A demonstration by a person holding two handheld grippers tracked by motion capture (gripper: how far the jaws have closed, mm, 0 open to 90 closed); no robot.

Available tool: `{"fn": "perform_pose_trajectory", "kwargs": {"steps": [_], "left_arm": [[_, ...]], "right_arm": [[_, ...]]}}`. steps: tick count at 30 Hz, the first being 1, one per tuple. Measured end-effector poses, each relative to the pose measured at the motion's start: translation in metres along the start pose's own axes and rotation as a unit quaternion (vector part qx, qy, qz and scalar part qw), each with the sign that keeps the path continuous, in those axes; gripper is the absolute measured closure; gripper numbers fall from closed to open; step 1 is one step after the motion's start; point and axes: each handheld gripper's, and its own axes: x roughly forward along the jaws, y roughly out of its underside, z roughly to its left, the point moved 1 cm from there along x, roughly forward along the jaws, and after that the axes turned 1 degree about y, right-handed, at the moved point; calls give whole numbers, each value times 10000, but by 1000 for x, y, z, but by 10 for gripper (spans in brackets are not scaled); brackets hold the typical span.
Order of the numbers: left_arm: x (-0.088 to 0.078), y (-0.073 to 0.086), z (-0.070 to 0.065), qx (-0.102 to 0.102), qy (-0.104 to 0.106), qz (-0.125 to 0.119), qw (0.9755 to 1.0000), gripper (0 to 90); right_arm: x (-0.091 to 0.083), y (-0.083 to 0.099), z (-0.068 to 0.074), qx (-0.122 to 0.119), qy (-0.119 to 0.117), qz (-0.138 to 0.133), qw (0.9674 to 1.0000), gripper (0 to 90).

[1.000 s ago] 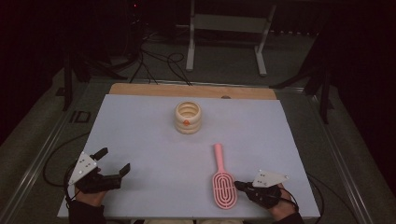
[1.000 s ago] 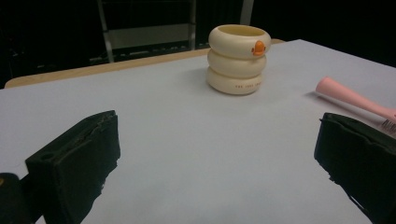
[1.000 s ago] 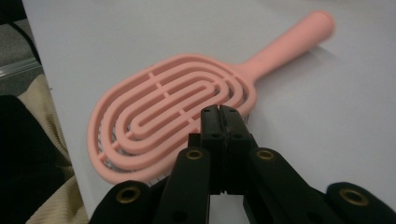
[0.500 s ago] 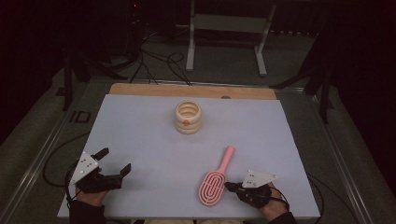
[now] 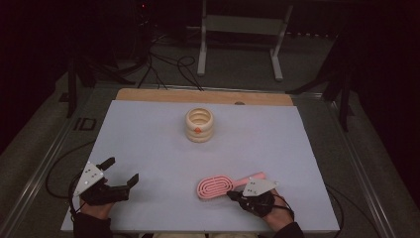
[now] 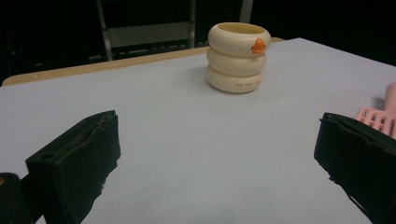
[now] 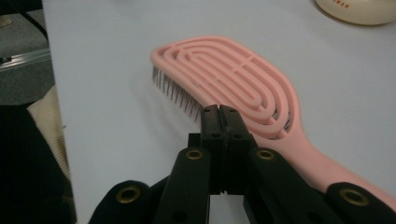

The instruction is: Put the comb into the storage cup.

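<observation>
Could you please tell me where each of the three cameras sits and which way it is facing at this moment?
High view: above the near edge, looking forward and down on the table; both hands, left claw and right claw.
Left gripper view: on the left claw, low, facing the cream ringed cup; jaws apart.
Right gripper view: on the right claw, jaws together against the pink hairbrush.
Shared: cup and brush appear in all three.

The left gripper (image 5: 118, 171) rests low at the table's (image 5: 148, 148) near left corner, jaws spread wide, pointing toward the far edge. The right gripper (image 5: 232, 195) lies at the near right edge, jaws pressed together, pointing left.
</observation>
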Motion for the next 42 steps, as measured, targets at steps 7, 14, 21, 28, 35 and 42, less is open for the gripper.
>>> {"fn": "perform_pose_trajectory", "kwargs": {"steps": [7, 14, 21, 28, 35, 42], "left_arm": [[0, 0, 0, 2, -3, 8, 10000, 12], [0, 1, 0, 0, 4, 15, 10000, 13], [0, 1, 0, 2, 4, 16, 10000, 13], [0, 1, 0, 2, 3, 16, 10000, 13], [1, 1, 0, 15, 8, 24, 10000, 13], [0, 0, 0, 18, 2, -2, 10000, 13]], "right_arm": [[5, -4, -3, 43, 13, -23, 10000, 898], [10, -7, -5, 84, 71, 36, 9999, 897], [6, -6, -7, 162, 90, -72, 9998, 896], [-14, -5, -20, 509, 370, -472, 9969, 883], [-37, -3, -32, 785, 736, -833, 9907, 817], [-69, 6, -46, 1073, 1204, -1327, 9779, 631]]}}
